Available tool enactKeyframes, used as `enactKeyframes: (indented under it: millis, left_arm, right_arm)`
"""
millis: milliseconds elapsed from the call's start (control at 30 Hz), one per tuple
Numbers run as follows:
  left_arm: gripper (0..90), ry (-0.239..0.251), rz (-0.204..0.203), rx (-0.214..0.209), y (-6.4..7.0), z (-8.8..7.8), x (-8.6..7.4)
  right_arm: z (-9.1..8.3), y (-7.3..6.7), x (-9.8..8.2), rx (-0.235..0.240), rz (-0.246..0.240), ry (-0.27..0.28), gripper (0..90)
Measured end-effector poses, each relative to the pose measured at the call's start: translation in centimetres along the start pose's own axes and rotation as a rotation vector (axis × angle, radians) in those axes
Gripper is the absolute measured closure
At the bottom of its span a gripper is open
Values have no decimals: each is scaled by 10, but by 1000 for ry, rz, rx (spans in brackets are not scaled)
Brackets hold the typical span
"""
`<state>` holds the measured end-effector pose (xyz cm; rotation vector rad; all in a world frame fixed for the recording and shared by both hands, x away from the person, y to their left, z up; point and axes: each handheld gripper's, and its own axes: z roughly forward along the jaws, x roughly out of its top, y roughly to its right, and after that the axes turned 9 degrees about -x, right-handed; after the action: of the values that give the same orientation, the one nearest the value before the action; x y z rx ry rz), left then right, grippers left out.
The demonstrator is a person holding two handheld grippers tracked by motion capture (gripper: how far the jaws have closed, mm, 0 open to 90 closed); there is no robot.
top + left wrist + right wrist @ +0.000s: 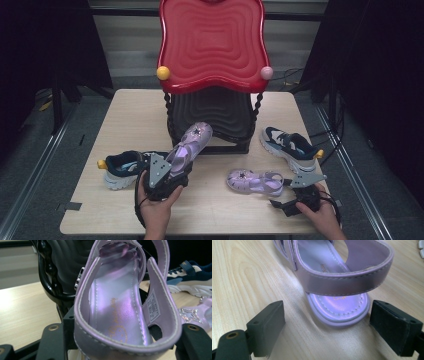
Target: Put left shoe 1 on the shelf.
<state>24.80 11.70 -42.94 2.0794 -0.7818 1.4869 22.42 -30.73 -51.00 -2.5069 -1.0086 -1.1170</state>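
On the wooden table (125, 107), the left gripper (167, 172) has its jaws about half closed on the heel of a purple sandal (190, 142), lifted off the surface with its toe pointing at the black lower shelf (212, 112) of a red-topped stand (212, 42); in the left gripper view the heel strap (125, 346) sits between the two black jaws. Near the front right edge, the right gripper (292, 192) lies low on the table with its jaws spread wide, just behind the heel of a second purple sandal (255, 181), which rests flat; in the right gripper view that heel (339, 312) lies between the pads without touching either. Two purple sandals are counted, and two navy-and-white sneakers: one (125, 167) just left of the left gripper, the other (290, 142) behind the right gripper near the right edge. Two balls sit on the stand's front corners, a yellow one (163, 73) and a pink one (266, 72). Open tabletop lies at the back left and along the front between the hands. The stand's twisted posts (170, 115) and shelf block the middle back, right ahead of the raised sandal. Both sneakers flank the grippers closely, leaving little room sideways.
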Motion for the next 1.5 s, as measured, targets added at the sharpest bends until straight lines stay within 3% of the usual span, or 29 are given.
enactKeyframes:
  millis: [233,333,433,633,667,833,1067,1500]
  left_arm:
    - [370,23,-5,36,1,11,8]
    - [370,48,-31,42,2,18,11]
    - [370,59,-27,68,3,25,15]
    - [370,70,-24,83,4,34,20]
    - [371,82,-43,86,5,36,21]
    - [371,117,-55,112,4,46,26]
    - [371,134,-51,185,3,60,29]
    - [371,196,-93,257,-3,82,34]
  right_arm:
    - [0,0,0,0,1,0,123]
    - [0,0,0,0,1,0,123]
    - [0,0,0,0,1,0,123]
    - [0,0,0,-1,1,0,123]
    - [0,0,0,-1,1,-1,123]
    - [0,0,0,-1,0,0,123]
    - [0,0,0,-1,0,0,123]
    - [0,0,0,-1,0,0,124]
